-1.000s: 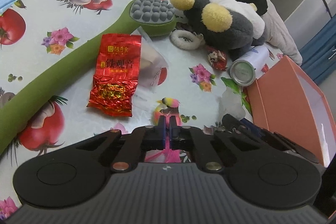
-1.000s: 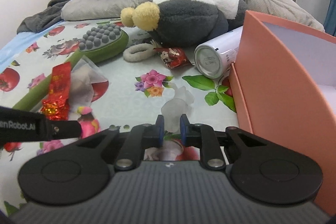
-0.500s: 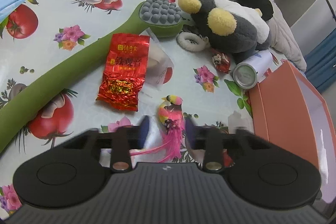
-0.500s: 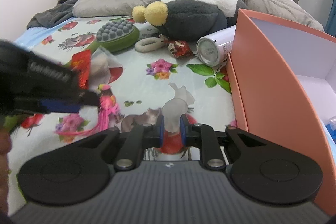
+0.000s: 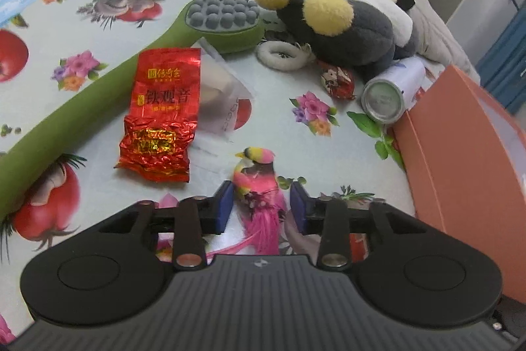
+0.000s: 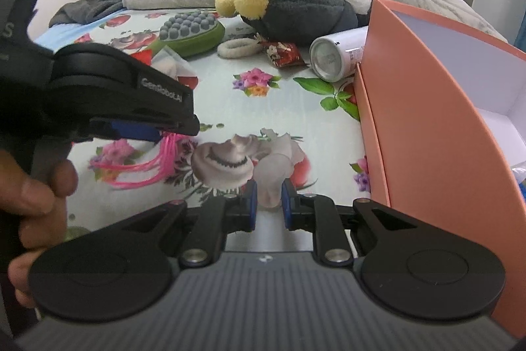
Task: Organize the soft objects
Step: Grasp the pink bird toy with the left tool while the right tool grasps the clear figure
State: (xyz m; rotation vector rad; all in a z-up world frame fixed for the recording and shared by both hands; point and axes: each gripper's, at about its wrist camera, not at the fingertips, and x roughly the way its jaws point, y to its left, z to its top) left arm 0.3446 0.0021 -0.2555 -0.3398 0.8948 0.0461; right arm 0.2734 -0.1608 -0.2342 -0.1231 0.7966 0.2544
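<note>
A pink feathered toy bird (image 5: 259,183) lies on the flowered bedsheet (image 5: 296,137). My left gripper (image 5: 262,206) straddles it and its jaws are closing; the left pad is against the bird, while a thin gap shows at the right pad. From the right wrist view, the left gripper (image 6: 164,124) is seen side-on over the bird's pink tail feathers (image 6: 144,166), with a hand on its handle. My right gripper (image 6: 267,203) is shut on a translucent white soft piece (image 6: 274,173), held just above the sheet beside the orange box (image 6: 427,120).
A grey plush with yellow ears (image 5: 342,25), a green massage hammer (image 5: 223,22), a red tea packet (image 5: 161,114), a clear bag (image 5: 220,94), a white scrunchie (image 5: 279,55), a small red wrapper (image 5: 338,81) and a white can (image 5: 384,97) lie on the bed. The orange box (image 5: 460,153) stands at the right.
The left gripper went from shut to wide open over the bird, then narrowed around it. It has come into the right wrist view. The right gripper shifted sideways, still holding the white piece.
</note>
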